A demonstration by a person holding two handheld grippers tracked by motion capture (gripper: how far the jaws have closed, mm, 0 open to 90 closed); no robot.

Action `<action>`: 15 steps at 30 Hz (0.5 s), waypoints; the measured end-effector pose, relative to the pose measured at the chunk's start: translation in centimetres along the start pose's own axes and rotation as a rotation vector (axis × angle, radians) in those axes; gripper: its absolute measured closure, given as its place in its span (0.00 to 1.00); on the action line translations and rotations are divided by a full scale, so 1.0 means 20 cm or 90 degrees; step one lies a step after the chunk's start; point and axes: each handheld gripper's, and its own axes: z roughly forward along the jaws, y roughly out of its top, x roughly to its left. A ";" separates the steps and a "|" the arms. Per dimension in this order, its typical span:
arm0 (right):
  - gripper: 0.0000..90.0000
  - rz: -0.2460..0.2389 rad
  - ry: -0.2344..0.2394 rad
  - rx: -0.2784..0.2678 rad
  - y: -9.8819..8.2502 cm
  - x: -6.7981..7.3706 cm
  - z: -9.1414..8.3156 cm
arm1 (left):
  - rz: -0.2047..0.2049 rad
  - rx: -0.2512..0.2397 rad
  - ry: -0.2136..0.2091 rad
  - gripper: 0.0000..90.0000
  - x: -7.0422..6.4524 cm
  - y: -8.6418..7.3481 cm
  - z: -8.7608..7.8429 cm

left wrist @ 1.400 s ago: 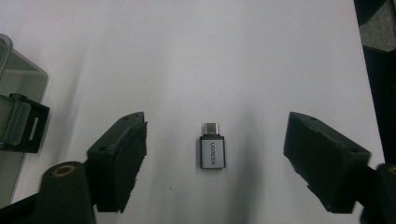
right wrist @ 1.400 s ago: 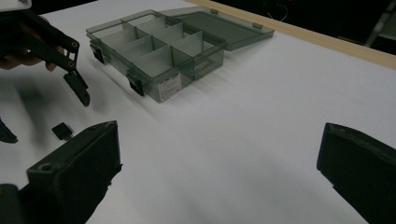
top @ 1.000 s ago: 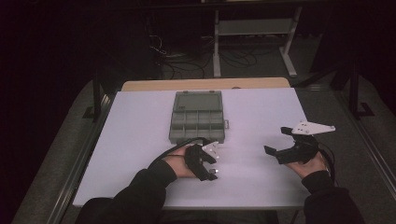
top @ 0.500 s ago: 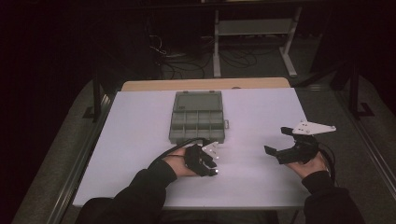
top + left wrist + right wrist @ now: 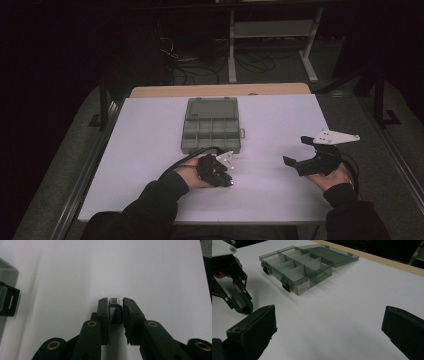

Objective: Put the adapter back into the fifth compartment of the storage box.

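White tabletop (image 5: 150,150): left hand-held gripper (image 5: 226,179) sits below the box (image 5: 211,125); right hand-held gripper (image 5: 296,151) stands spread. Left gripper view: jaws, just closed, pinch a small plug (image 5: 114,301); so shallow a hold may slip. Right gripper view: box compartments (image 5: 294,267) look empty.

Your left gripper (image 5: 226,181) points down at the table (image 5: 280,120) just in front of the compartment box (image 5: 211,131), a small connector (image 5: 114,301) between its jaws; your right gripper (image 5: 298,152) sits well to the right; the box's lid lies open behind it
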 end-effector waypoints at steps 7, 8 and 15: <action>0.00 0.000 -0.001 0.000 0.00 0.00 0.00 | -0.003 -0.012 0.004 0.85 0.02 -0.01 -0.03; 0.00 0.000 -0.001 0.000 0.00 0.00 0.00 | -0.004 -0.014 0.005 0.85 0.02 -0.01 -0.04; 0.00 -0.001 -0.001 0.001 0.00 0.00 0.00 | -0.012 -0.028 0.010 0.85 0.04 -0.03 -0.09</action>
